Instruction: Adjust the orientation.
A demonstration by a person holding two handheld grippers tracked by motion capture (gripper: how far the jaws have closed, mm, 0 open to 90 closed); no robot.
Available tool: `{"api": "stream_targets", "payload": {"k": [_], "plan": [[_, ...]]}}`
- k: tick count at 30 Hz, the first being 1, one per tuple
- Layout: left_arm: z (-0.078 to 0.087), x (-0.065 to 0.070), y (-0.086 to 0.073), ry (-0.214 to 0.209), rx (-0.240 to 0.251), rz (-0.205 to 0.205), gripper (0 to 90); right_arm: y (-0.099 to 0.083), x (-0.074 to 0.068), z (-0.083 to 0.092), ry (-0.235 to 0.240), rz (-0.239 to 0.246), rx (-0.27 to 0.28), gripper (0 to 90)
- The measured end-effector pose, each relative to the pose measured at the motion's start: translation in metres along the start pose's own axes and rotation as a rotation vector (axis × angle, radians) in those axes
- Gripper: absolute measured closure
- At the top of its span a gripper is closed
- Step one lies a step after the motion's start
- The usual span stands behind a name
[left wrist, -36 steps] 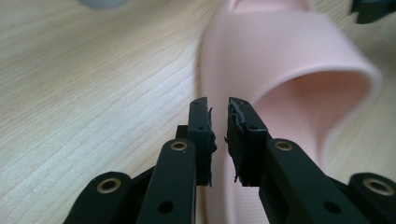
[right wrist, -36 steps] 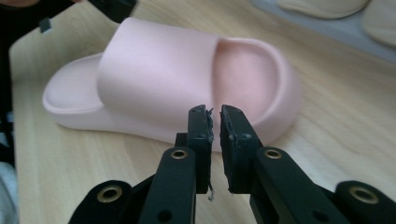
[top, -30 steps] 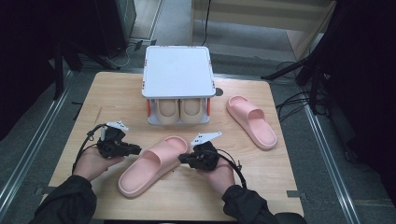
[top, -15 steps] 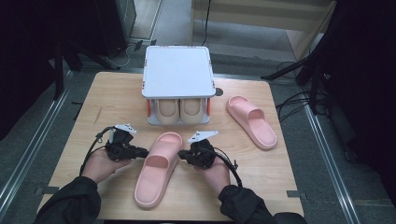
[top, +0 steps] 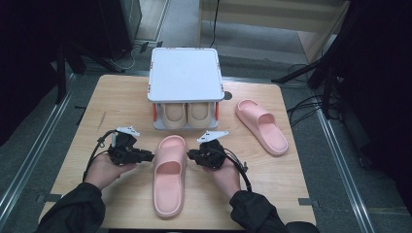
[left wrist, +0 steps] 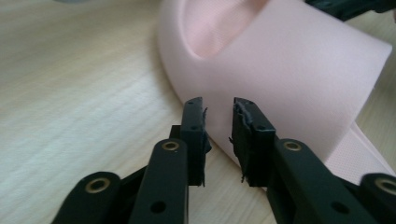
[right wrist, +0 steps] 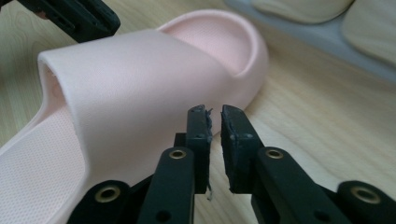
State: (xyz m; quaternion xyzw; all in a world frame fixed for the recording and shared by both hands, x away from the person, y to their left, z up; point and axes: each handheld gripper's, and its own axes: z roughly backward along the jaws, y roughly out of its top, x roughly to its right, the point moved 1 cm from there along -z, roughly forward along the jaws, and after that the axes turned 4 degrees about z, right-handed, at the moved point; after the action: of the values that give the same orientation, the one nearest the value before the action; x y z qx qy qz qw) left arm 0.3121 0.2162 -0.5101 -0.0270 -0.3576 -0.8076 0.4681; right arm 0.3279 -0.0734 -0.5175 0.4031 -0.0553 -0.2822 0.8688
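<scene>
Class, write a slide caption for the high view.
Two hand-held grippers flank a pink slipper lying before a shoe rack.

A fixed high view looks forward and down from above the person's side of the table point(top: 121, 97), taking in the whole tabletop, the shoe rack point(top: 184, 77) at upper centre and floor on both sides. The left gripper view rides low and very near the wood, facing along its own black jaws toward the strap of the pink slipper point(left wrist: 289, 70) — upper right of its frame. The right gripper view, equally close, faces the same slipper from the opposite flank — both share it with the high view, centre frame.
</scene>
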Motion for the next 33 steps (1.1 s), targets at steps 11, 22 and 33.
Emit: {"api": "stream_targets", "payload": {"k": [11, 22, 33], "plan": [[0.009, -0.012, 0.006, 0.013, 0.004, 0.025, 56.1, -0.001, 0.021, 0.035, -0.039, -0.035, 0.064, 73.7], [0.004, -0.011, 0.019, 0.009, 0.004, -0.007, 51.1, -0.014, 0.039, 0.068, -0.086, -0.072, 0.073, 68.1], [0.001, -0.013, 0.023, 0.008, -0.013, -0.018, 50.0, -0.028, 0.071, 0.102, -0.154, -0.128, 0.060, 67.0]]}}
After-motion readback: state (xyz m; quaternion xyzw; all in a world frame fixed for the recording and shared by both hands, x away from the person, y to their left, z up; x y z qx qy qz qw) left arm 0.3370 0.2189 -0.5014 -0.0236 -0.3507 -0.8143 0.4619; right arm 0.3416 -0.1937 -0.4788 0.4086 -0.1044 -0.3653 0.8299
